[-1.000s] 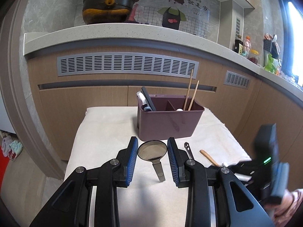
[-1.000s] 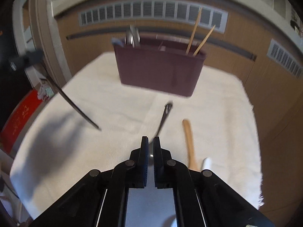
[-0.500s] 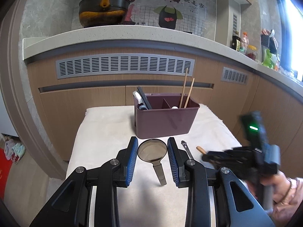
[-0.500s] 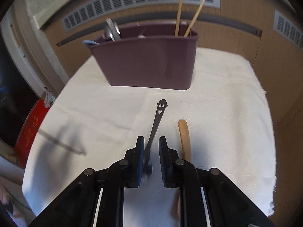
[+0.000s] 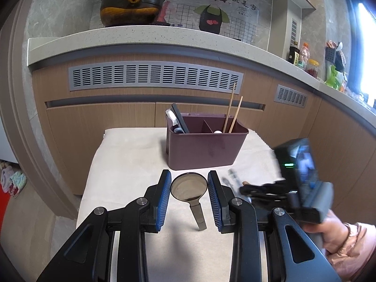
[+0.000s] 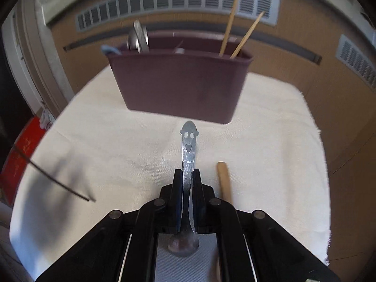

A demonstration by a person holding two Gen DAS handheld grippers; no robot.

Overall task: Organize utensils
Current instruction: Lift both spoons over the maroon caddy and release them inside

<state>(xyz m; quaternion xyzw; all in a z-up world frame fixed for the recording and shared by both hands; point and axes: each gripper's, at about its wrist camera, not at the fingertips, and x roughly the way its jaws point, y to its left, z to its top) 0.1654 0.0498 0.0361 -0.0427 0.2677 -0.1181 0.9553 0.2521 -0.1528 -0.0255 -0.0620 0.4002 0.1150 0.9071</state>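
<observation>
Right claw (image 6: 187,178) clamped on smiley-handled spoon (image 6: 188,150), lifting it toward the maroon caddy (image 6: 178,84); left claw (image 5: 189,188) spread apart, holding nothing.

Step in hand, as I judge it: spoon gripped at the handle, bowl end back under the claw, carry to caddy starting. Next move likely needs the spoon tipped upright and dropped into a compartment, clear of the chopsticks (image 6: 235,28). Caddy sits at the bench's far edge, wooden utensil (image 6: 223,178) near the right edge. Left view alone shows the ladle (image 5: 189,186) lying between the left claw's fingers, untouched, near the bench front; right view alone shows the clamp on the spoon.
</observation>
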